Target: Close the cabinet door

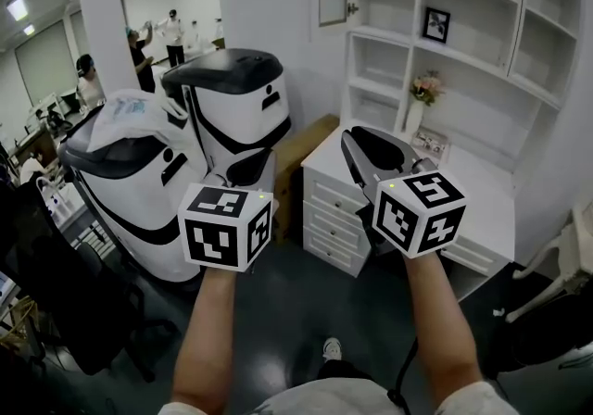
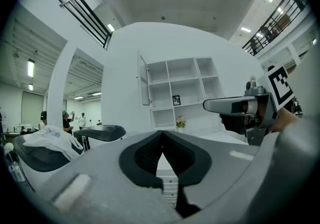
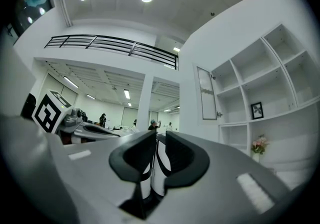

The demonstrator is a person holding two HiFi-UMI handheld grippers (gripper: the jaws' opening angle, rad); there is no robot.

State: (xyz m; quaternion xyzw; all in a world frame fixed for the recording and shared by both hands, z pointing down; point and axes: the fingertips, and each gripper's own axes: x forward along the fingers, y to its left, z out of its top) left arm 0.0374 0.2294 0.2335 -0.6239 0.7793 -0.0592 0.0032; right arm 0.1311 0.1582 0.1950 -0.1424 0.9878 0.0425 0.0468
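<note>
The left gripper (image 2: 162, 136) fills the near foreground. Its fingers (image 2: 145, 157) meet at the tips with nothing between them, and a dark wedge-shaped gap widens below the tips. Far ahead stands a white shelf unit (image 2: 192, 70). Its cabinet door (image 2: 144, 80), at the upper left, stands open and is seen almost edge-on. A framed picture (image 2: 176, 100) sits in a middle compartment, and a vase of flowers (image 2: 180, 123) stands on the white desk (image 2: 216, 135) below. The right gripper (image 2: 210, 105) juts in level from the right. To the left are white-and-black machines (image 2: 100, 132), with people (image 2: 65, 120) far behind them.
</note>
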